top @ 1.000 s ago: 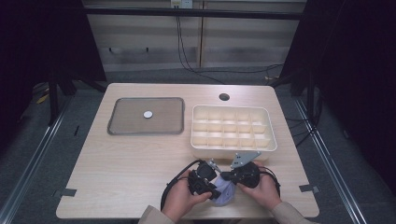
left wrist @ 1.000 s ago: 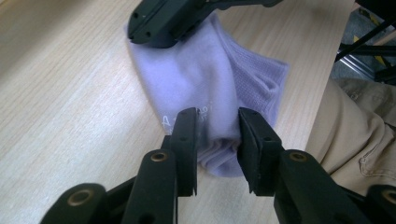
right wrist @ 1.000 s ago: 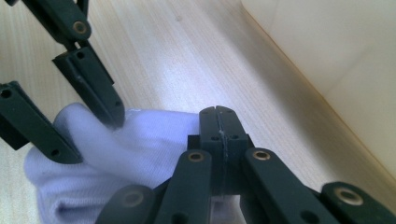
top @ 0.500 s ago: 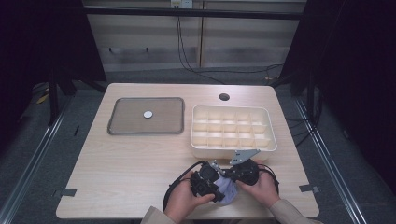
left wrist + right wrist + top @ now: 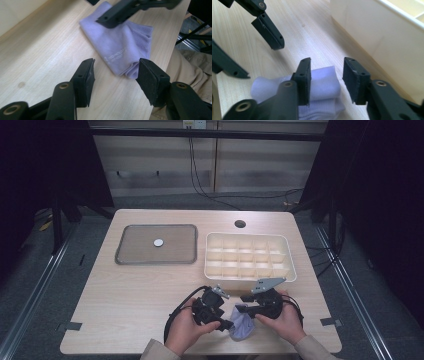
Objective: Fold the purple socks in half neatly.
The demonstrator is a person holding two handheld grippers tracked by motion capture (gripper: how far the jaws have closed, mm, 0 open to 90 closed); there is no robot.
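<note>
Folded lilac sock (image 5: 243, 324) flat on table (image 5: 125, 295) at near edge, six o'clock from organiser. Left gripper (image 5: 115, 72) at its nine o'clock, right gripper (image 5: 325, 75) at its three o'clock; both aimed inward, likely having finished fold.

Left jaws just been opening, now apart, sock's folded end between them, pads clear of it. Right jaws likewise just opened, apart, hanging over sock, no grip.

Cream organiser (image 5: 248, 256) at one o'clock on table: every compartment bare. Grey tray (image 5: 131, 249) at eleven o'clock: one small white disc (image 5: 158, 242) at its centre.
</note>
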